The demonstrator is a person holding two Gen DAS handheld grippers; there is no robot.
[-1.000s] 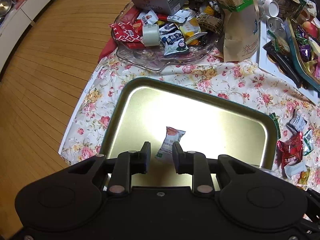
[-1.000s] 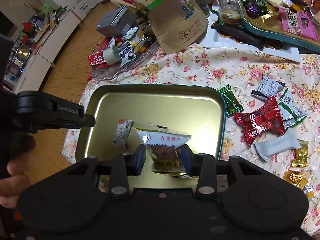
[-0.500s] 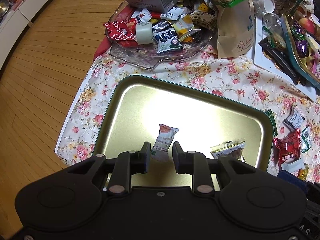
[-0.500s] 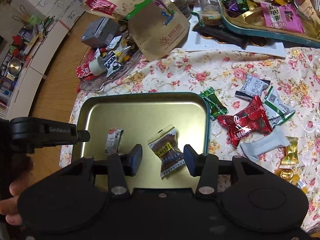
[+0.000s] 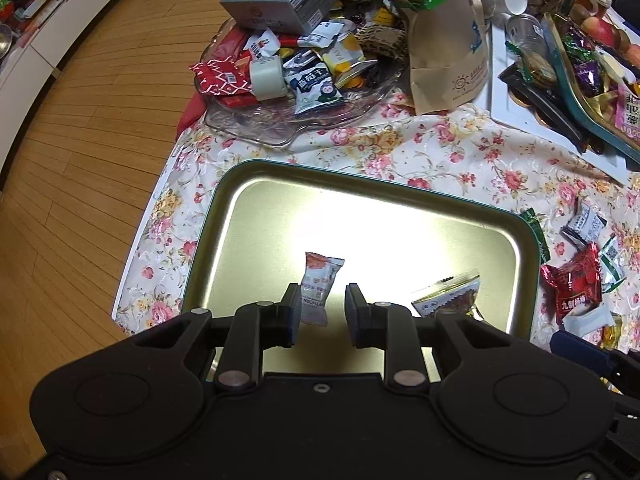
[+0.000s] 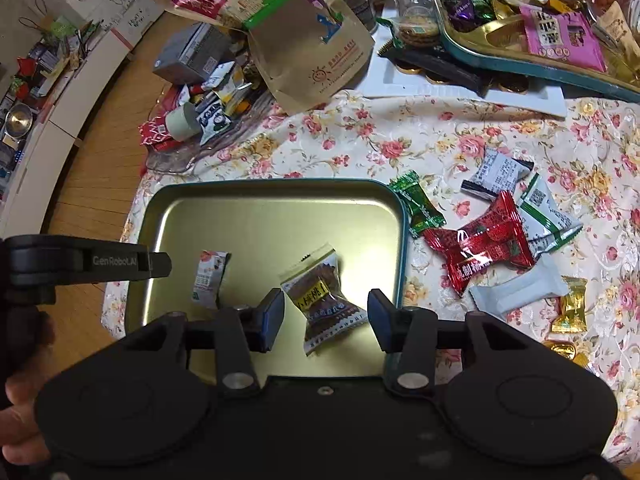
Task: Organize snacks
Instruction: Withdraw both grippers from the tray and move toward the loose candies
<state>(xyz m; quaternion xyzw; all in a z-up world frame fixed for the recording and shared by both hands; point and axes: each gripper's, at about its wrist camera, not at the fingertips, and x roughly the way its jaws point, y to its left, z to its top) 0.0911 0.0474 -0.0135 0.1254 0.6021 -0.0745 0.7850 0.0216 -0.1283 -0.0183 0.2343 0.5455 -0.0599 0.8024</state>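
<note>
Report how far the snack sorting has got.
Done: two wrapped snacks lie in the gold tray, a white one and a brown one. In hand: nothing; the right gripper has its jaws apart around the brown one, and the left gripper is empty. Left: the loose candies on the tablecloth.

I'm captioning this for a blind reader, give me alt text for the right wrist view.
The right gripper hovers, jaws open, over a brown snack packet lying in a gold tin tray beside a small white packet. More wrapped candies lie on the floral tablecloth.
</note>
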